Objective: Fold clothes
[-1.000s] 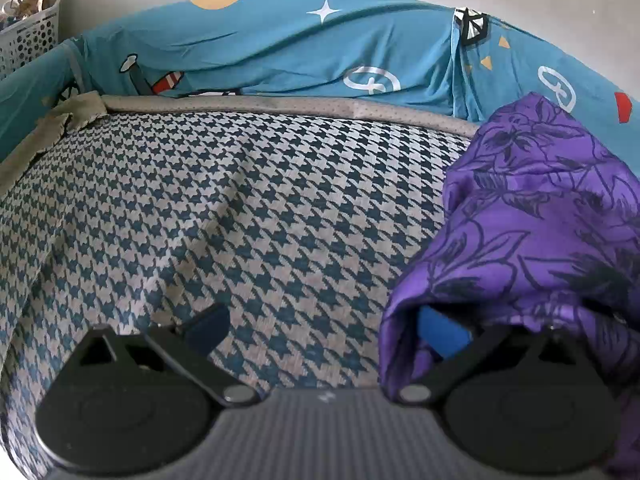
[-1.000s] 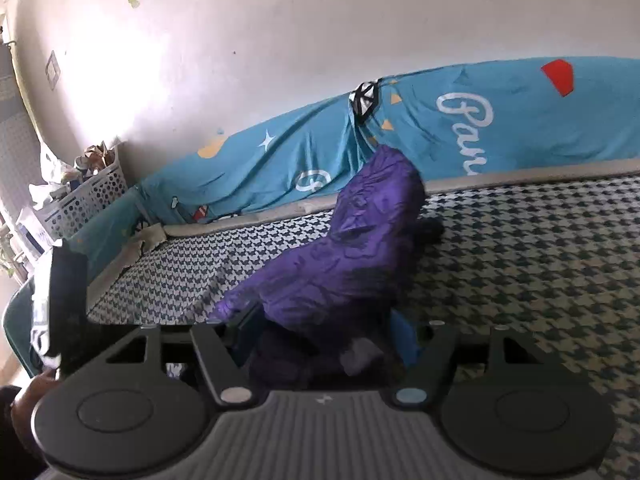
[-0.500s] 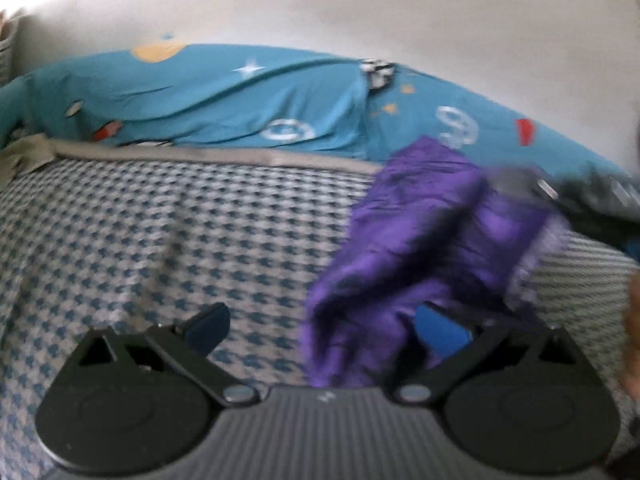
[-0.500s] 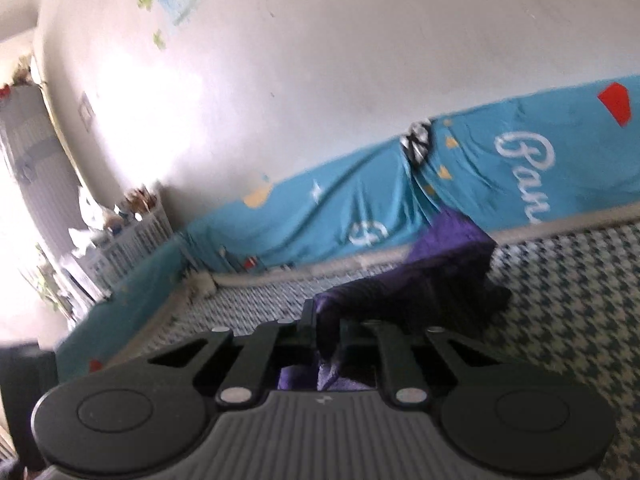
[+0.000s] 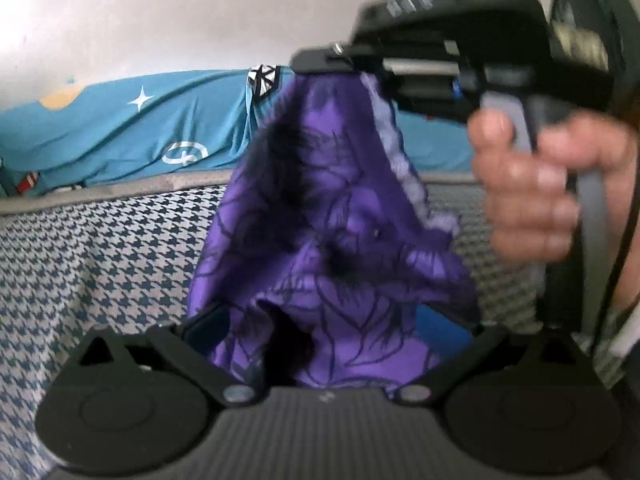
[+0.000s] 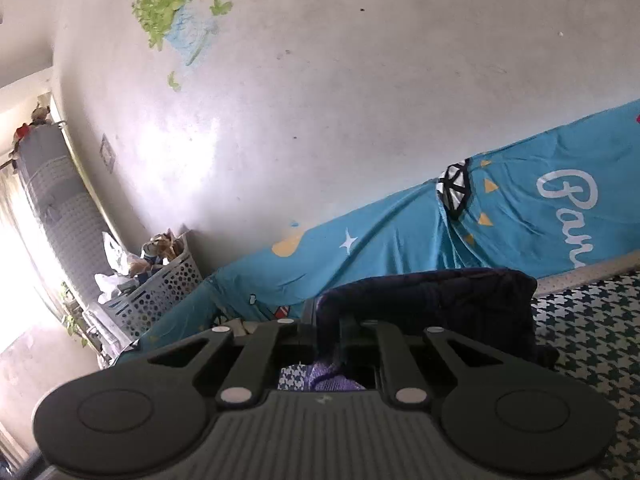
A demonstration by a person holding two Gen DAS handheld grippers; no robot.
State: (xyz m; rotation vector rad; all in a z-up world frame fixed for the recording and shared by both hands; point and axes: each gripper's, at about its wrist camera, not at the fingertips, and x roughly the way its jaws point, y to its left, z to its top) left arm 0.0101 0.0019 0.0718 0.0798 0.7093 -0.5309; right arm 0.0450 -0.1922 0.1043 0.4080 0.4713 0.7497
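A purple garment with a dark floral print (image 5: 336, 216) hangs in the air above the houndstooth bed cover (image 5: 104, 248). My right gripper (image 5: 352, 68) is shut on its top edge and holds it up, with a hand around the gripper's handle. In the right wrist view the cloth (image 6: 432, 300) drapes dark over the shut right gripper (image 6: 328, 320). My left gripper (image 5: 324, 324) is open, and the garment's lower part hangs between its blue-padded fingers (image 5: 440, 328).
A teal printed sheet (image 5: 132, 140) runs along the back of the bed against a white wall. A white perforated basket (image 6: 156, 292) with toys stands at the far left by a bright window. The houndstooth cover also shows at the right (image 6: 592, 332).
My right gripper has lifted the purple garment off the bed and high up. The cloth now hangs between my open left fingers instead of beside them.
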